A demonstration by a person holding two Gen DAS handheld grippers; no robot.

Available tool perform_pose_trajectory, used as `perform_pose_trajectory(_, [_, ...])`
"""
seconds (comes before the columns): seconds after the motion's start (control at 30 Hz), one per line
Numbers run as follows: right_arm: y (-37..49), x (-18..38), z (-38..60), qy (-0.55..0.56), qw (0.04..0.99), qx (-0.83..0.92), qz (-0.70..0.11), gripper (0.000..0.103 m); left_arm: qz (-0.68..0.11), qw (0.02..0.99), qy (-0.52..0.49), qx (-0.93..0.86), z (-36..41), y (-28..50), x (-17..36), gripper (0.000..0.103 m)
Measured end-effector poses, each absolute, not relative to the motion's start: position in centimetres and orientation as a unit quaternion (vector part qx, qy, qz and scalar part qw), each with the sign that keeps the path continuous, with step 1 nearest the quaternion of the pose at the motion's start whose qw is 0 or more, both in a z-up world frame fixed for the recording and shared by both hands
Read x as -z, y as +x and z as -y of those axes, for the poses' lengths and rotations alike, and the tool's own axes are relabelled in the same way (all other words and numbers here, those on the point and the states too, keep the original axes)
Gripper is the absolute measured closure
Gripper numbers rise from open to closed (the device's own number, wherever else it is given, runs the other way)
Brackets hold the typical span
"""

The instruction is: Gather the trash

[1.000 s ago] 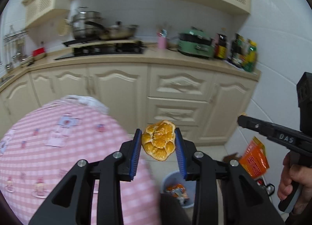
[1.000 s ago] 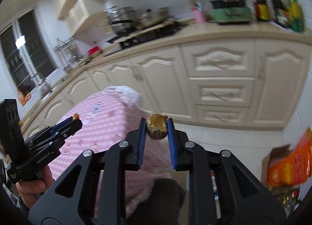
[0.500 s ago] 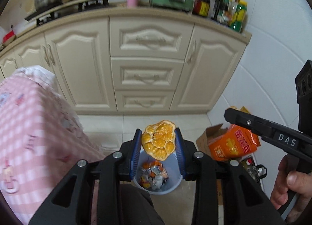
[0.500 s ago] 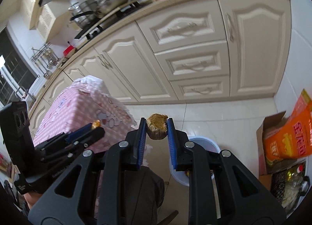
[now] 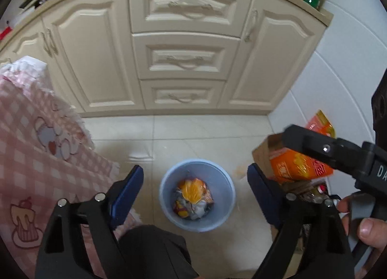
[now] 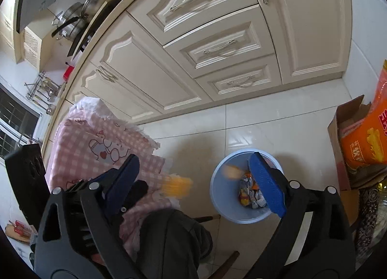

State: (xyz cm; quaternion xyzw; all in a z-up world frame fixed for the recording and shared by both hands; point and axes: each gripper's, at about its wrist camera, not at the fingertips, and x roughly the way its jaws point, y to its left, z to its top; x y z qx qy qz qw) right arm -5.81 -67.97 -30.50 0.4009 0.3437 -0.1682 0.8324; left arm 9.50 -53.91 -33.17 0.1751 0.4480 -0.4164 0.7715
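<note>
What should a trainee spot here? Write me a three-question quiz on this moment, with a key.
1. True or false: the left gripper clamps the orange peel.
2. The blue bin stands on: A the tiled floor; B the counter; C the pink table.
3. Fill in: the cardboard box beside the bin holds an ____ packet.
Key: 1 false, its jaws have just been opening and no pad touches the peel; 2 A; 3 orange.

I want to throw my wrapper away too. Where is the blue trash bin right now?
The blue trash bin stands on the tiled floor in front of the cream drawers, between the pink checked tablecloth and the cardboard box with the orange bag.
</note>
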Motion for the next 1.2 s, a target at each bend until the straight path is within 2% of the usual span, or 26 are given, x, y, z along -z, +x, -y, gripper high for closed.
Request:
perform_pose_trajectory(0.07, [-6.1, 30.4, 68.2, 0.398, 0.831, 0.179, -0.344, 0.006, -0.451, 0.777, 0.174, 0.404, 53.7, 9.8, 33.0, 0.014])
perform_pose_trajectory(0.4, [-7.1, 28.0, 67.5, 0.381, 0.837, 0.201, -0.339, 0.006, -0.424, 0.804, 0.141, 0.392, 51.3, 9.4, 28.8, 0.013])
perform_pose_trajectory(0.63, [-6.9, 24.1, 65.2, 0.358, 0.854, 0.197, -0.323, 0.006, -0.390, 0.819, 0.127, 0.402, 48.6, 8.6, 24.4, 0.013])
perform_pose_trajectory(0.9, [-5.6, 18.7, 60.8, 0.318, 0.880, 0.184, -0.301, 0.006, -0.342, 0.852, 0.103, 0.382, 42.7, 8.4, 18.4, 0.010])
perform_pose_trajectory(1.2, [-2.2, 11.6, 53.0, 0.251, 0.918, 0.134, -0.276, 0.006, -0.277, 0.903, 0.083, 0.319, 32.5, 9.0, 11.5, 0.007])
